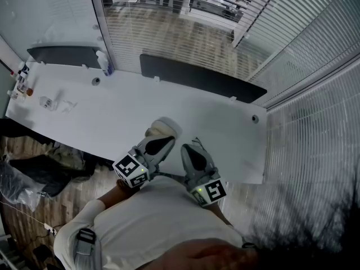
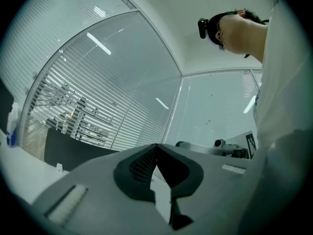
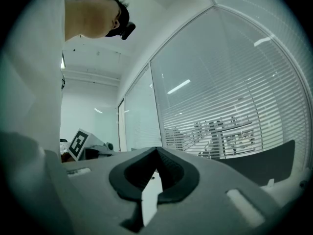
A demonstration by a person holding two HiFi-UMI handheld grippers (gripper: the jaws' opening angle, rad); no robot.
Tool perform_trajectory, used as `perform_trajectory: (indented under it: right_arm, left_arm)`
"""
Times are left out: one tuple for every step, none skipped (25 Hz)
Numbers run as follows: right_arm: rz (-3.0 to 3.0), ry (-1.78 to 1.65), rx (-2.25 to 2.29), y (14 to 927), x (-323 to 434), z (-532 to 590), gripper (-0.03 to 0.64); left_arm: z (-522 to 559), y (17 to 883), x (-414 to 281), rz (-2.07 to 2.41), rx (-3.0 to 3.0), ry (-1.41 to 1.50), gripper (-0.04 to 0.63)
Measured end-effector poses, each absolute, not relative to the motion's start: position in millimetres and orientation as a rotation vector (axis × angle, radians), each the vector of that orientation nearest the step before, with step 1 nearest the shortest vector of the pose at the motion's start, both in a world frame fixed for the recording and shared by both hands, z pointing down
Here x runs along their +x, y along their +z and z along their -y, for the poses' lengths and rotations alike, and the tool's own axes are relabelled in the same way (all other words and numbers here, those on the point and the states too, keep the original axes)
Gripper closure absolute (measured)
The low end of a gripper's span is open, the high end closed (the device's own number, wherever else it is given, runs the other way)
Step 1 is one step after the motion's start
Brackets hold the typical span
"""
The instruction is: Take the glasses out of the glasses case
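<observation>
A pale rounded object [image 1: 165, 127], perhaps the glasses case, lies near the front edge of the white table [image 1: 129, 111]; I cannot tell whether it is open. No glasses show in any view. My left gripper [image 1: 162, 137] points at this object from just in front of it, jaws shut and empty. The right gripper [image 1: 195, 145] is held beside it, also shut and empty. In the left gripper view the left gripper [image 2: 156, 147] points nearly level over the table toward the blinds. In the right gripper view the right gripper [image 3: 156, 151] does the same. Both are held close to the person's white shirt.
Small bottles [image 1: 22, 76] and a crumpled wrapper [image 1: 49, 102] sit at the table's far left, with a white bottle [image 1: 103, 62] at the back edge. Two dark panels [image 1: 199, 79] stand behind the table before glass walls with blinds. A dark bag [image 1: 42, 173] lies on the floor at left.
</observation>
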State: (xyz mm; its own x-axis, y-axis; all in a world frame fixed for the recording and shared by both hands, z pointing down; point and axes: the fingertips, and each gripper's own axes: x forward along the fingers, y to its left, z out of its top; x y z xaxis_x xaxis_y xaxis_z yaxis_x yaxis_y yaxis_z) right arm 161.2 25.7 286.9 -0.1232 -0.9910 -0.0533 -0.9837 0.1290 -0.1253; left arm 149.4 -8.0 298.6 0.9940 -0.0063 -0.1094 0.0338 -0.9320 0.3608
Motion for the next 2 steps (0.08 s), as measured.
perform_trajectory:
  right_arm:
    - [-2.264,-0.092,-1.993,286.8,160.6,-25.7,0.618]
    - [-2.264,-0.094,-1.993,286.7,159.9,-25.7,0.617]
  left_arm:
    - [8.5,300.9,148.8,-0.019,2.767,-0.153,0.592]
    - [9.0,303.2,148.0,-0.017,2.767,-0.152,0.592]
